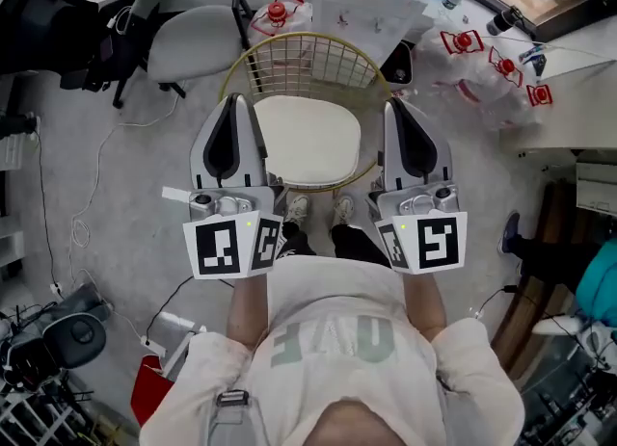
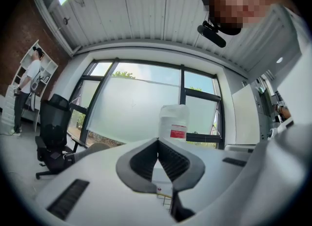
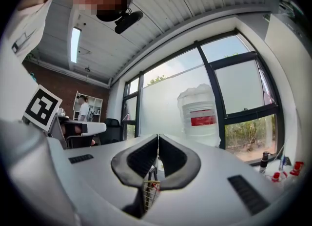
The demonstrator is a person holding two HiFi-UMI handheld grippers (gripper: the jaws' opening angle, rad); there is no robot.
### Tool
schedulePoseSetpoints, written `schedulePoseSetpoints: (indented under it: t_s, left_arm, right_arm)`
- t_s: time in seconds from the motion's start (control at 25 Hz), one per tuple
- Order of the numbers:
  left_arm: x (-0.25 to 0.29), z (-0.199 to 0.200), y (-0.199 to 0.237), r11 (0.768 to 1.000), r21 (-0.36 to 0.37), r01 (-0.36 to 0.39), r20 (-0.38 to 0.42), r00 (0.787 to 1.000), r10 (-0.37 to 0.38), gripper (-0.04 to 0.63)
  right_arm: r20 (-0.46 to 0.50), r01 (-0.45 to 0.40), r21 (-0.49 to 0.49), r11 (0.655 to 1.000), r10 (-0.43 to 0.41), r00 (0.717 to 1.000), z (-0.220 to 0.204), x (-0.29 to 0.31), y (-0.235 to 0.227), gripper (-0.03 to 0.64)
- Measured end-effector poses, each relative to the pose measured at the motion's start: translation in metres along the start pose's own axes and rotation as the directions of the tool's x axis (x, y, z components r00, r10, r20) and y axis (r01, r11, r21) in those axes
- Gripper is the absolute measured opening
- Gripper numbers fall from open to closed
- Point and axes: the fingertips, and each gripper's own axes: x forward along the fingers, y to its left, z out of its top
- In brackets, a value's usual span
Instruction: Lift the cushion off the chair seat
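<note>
Cushion (image 1: 307,141) cream, rounded, flat on seat of gold wire chair (image 1: 299,57) | left gripper (image 1: 234,100) and right gripper (image 1: 397,105) flank it, both jaws pressed together, holding nothing | probably hovering clear of the seat, height unclear | any lift: part jaws, pinch opposite edges, raise evenly
</note>
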Motion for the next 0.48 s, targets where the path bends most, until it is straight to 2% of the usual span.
schedulePoseSetpoints:
  t_s: [0.2,0.36,0.48]
  left_arm:
    - [0.001,-0.055,0.02,0.992,-0.108,-0.069,-0.085,0.995,0.06,0.011]
    - [-0.014,-0.099,0.041,0.988,-0.108,-0.109,-0.156,0.983,0.092,0.012]
    - [-0.025,-0.138,0.069,0.973,-0.169,-0.155,-0.205,0.971,0.12,0.012]
  right_arm:
    - [-0.04,-0.105,0.021,0.994,0.105,0.994,-0.034,0.019,0.003,0.017]
    - [-0.058,-0.197,0.059,0.979,0.2,0.978,-0.06,0.027,0.019,0.017]
    - [-0.095,-0.246,0.07,0.967,0.252,0.963,-0.088,0.038,0.035,0.017]
